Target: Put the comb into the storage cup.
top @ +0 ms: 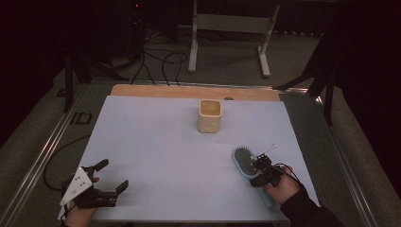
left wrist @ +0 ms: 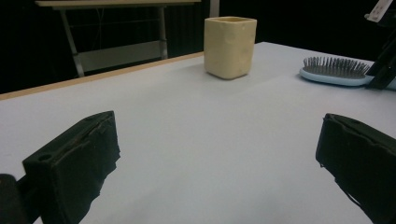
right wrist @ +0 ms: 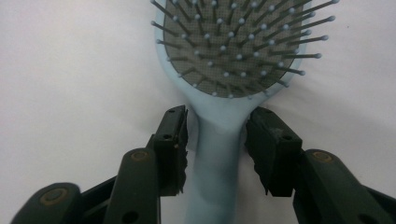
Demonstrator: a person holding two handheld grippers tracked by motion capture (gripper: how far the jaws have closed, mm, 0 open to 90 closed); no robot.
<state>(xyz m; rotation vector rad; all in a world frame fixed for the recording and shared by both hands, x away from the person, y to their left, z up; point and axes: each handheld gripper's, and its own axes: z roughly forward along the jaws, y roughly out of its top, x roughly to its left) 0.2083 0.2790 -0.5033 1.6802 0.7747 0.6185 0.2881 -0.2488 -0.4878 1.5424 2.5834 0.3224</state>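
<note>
Nothing readable anywhere: no lettering, label, brand mark, number or sign to make out on the brush [right wrist: 233,60], on the cup [top: 209,116], on the counter [top: 156,142], or on the grey plate [top: 78,184] of the left tongs. Plain surfaces all round, dim background too dark to read.

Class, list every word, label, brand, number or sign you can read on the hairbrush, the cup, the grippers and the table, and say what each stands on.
No readable text anywhere.
hairbrush: plain light blue, no print visible.
cup: plain cream walls, no label.
left gripper: its grey plate carries small dark dots, no letters.
right gripper: black, unmarked.
table: plain white sheet.
</note>
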